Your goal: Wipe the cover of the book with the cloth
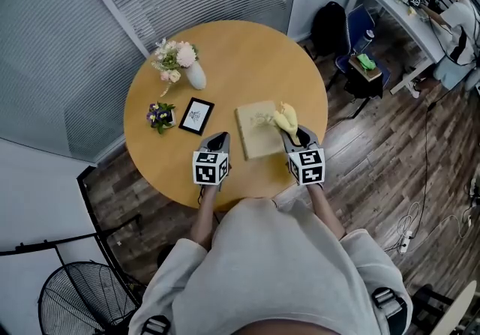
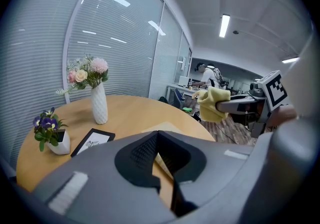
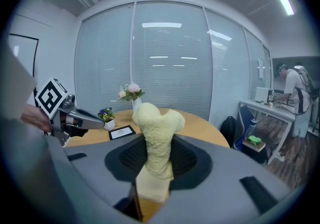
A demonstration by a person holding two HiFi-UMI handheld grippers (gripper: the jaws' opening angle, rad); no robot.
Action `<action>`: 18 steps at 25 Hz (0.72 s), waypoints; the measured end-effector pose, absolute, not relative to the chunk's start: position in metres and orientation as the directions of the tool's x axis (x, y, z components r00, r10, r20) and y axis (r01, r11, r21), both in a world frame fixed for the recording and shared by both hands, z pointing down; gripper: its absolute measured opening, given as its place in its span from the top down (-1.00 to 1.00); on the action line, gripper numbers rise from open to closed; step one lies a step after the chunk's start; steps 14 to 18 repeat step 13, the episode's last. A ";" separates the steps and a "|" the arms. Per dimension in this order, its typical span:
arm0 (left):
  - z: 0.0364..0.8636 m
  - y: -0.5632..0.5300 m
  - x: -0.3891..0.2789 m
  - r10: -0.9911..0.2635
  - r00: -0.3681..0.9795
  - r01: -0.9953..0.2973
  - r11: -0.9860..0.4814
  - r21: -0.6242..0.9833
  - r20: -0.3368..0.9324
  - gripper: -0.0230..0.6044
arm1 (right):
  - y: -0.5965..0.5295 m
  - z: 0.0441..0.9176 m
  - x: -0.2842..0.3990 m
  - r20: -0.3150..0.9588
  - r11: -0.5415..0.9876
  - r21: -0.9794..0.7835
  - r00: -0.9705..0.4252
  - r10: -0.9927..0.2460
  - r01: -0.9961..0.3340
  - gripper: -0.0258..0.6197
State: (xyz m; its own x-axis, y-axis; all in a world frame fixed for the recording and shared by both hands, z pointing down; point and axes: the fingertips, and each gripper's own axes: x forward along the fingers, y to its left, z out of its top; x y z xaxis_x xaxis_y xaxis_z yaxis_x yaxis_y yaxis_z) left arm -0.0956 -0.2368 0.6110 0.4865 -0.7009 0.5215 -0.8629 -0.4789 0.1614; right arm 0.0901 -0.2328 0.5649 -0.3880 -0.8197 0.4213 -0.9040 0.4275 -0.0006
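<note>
Over the book (image 1: 255,135), right gripper (image 1: 291,130) clasps cloth (image 1: 285,116); vase (image 1: 196,76) holds flowers (image 1: 174,54).

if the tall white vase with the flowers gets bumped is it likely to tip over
Probably yes: the vase is tall and slim on a narrow base, and its flowers spread wider than it, so it looks top-heavy. It looks like hard white ceramic, so likely fragile and somewhat slippery.
</note>
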 end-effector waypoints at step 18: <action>0.615 -0.235 -0.097 -0.697 0.491 -0.861 -0.481 0.166 0.523 0.90 | -0.231 0.568 0.085 0.432 0.434 0.008 -0.388 -0.814 -0.901 0.54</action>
